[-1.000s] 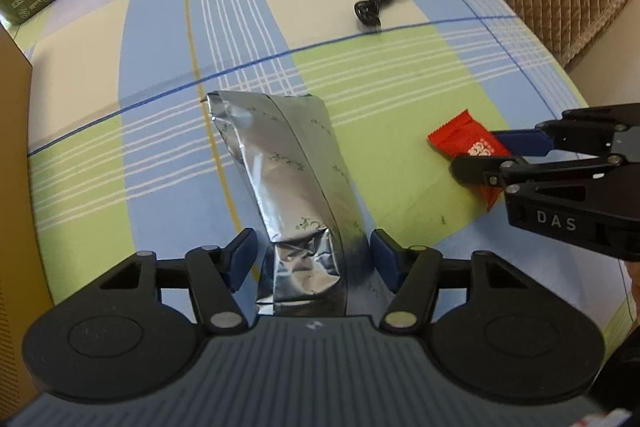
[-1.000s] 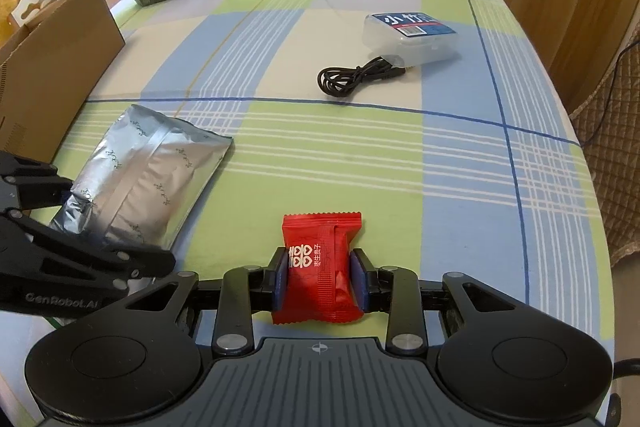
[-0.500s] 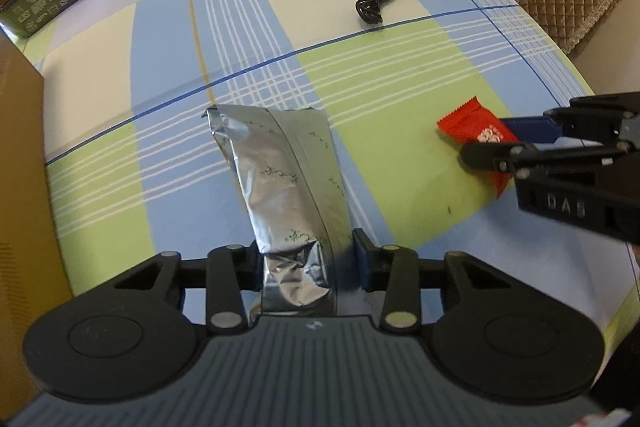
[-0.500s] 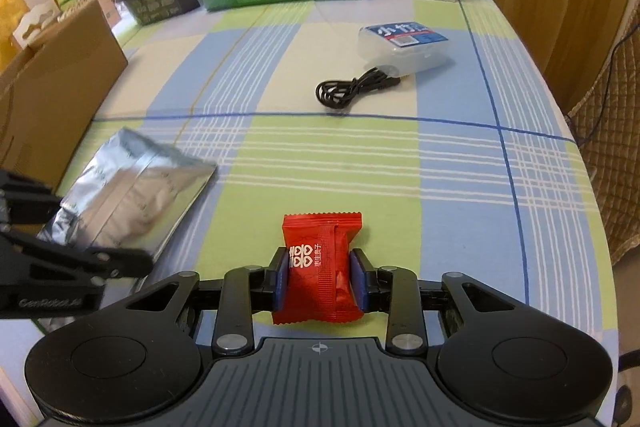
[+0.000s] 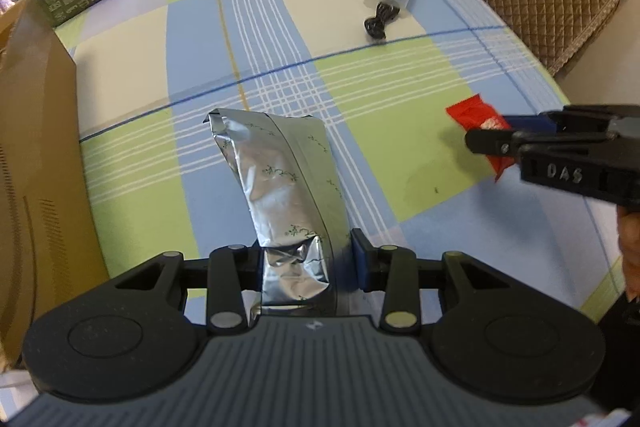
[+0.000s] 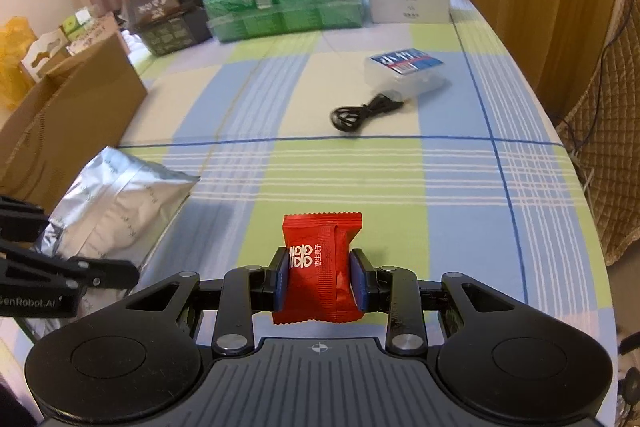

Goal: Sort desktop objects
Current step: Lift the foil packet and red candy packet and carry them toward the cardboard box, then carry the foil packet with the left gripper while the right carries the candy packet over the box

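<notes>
Both grabs made: left gripper point(image 5: 308, 263) jaws clamped on silver pouch point(image 5: 280, 183), right gripper point(image 6: 320, 281) jaws clamped on red candy point(image 6: 318, 259), both above tabletop point(image 6: 460, 187). Next, likely: carry to cardboard box point(image 6: 68, 119), release.

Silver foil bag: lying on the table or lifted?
Lifted. The silver foil bag hangs tilted above the tablecloth, casting a shadow, with the left gripper jaws pinching its end.
</notes>
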### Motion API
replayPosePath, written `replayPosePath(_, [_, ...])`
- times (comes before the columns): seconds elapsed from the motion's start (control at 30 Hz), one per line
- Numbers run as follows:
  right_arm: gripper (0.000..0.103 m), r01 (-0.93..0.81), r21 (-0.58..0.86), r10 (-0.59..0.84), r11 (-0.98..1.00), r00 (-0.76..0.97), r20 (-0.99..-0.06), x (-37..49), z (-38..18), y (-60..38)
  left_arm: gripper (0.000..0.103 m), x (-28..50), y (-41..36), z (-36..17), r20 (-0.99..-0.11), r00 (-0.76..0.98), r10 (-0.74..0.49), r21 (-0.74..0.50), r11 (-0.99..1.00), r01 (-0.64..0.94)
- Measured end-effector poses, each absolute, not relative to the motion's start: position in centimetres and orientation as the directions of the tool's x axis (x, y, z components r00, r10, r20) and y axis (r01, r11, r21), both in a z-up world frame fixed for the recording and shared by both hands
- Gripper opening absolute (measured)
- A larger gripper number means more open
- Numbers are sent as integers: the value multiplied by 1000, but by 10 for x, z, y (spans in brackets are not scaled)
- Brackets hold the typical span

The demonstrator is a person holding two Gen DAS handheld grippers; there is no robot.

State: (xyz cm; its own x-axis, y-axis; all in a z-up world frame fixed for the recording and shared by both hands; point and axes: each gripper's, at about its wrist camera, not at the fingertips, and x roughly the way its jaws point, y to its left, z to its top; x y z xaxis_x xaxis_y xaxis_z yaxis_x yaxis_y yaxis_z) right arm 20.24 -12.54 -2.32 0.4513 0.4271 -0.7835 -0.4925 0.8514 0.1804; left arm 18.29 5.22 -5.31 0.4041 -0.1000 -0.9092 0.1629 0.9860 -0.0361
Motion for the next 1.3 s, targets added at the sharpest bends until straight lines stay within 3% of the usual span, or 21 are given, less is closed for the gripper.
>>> replayPosePath(0.73, [29,-573,171,513,802,511,-690,129,67,-92,34,115,75,33,-829,549,-107,-37,990,136])
replayPosePath(1.3, [29,-684,130,577,718,480,-661,86,95,-22,34,57,137,73,-782,622,-40,-4,998,59])
